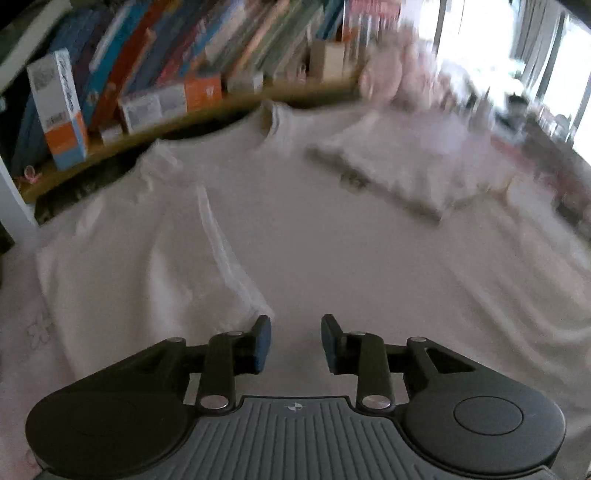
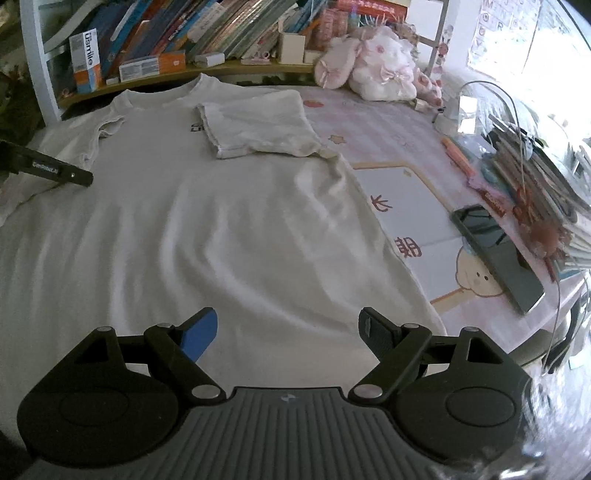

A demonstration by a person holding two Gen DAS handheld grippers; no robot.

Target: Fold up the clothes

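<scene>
A white T-shirt (image 2: 221, 229) lies spread flat on the table, collar toward the bookshelf. Its right sleeve (image 2: 258, 125) is folded in over the chest and also shows, blurred, in the left wrist view as a folded sleeve (image 1: 399, 166). My left gripper (image 1: 295, 339) hovers over the shirt (image 1: 295, 240) beside the left sleeve's hem (image 1: 221, 251), open, with nothing between its blue pads. One black finger (image 2: 55, 170) of it reaches in at the left of the right wrist view. My right gripper (image 2: 288, 332) stands wide open over the shirt's lower part and holds nothing.
A bookshelf (image 2: 184, 33) with books and boxes runs along the far edge. A pink plush toy (image 2: 380, 70) sits at the back right. To the right lie white sheets (image 2: 406, 199), a dark phone (image 2: 498, 254), pens and a stack of books (image 2: 535, 173).
</scene>
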